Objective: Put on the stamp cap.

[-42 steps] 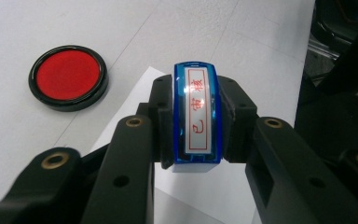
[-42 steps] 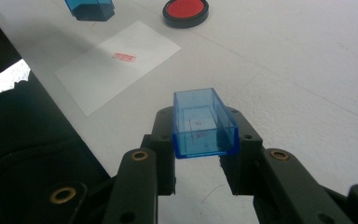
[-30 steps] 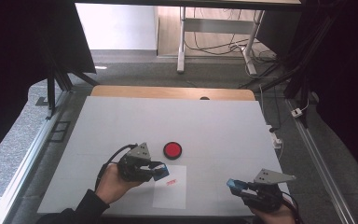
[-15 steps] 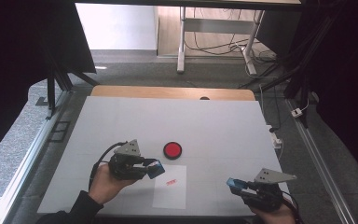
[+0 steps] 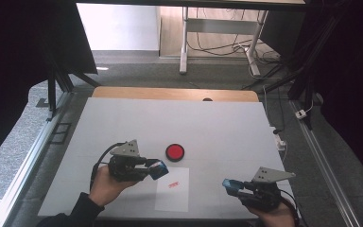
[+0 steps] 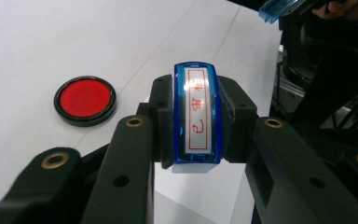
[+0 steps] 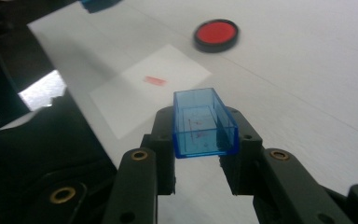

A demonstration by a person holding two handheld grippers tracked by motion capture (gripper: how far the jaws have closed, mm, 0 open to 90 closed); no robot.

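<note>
Where cables trail, white table (image 5: 227, 123).

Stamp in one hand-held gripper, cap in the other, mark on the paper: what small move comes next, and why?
Probably bring the two together to recap. The left hand-held gripper holds the stamp off the paper, which already bears a red mark; the right hand-held gripper holds the open blue cap.

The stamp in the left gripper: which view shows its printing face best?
The left gripper view: the stamp sits close between the jaws, its framed red characters facing the camera. In the high view the stamp is a small blue tip at the left gripper, face unreadable. The right gripper view catches a blurred blue corner at the top edge.
</note>
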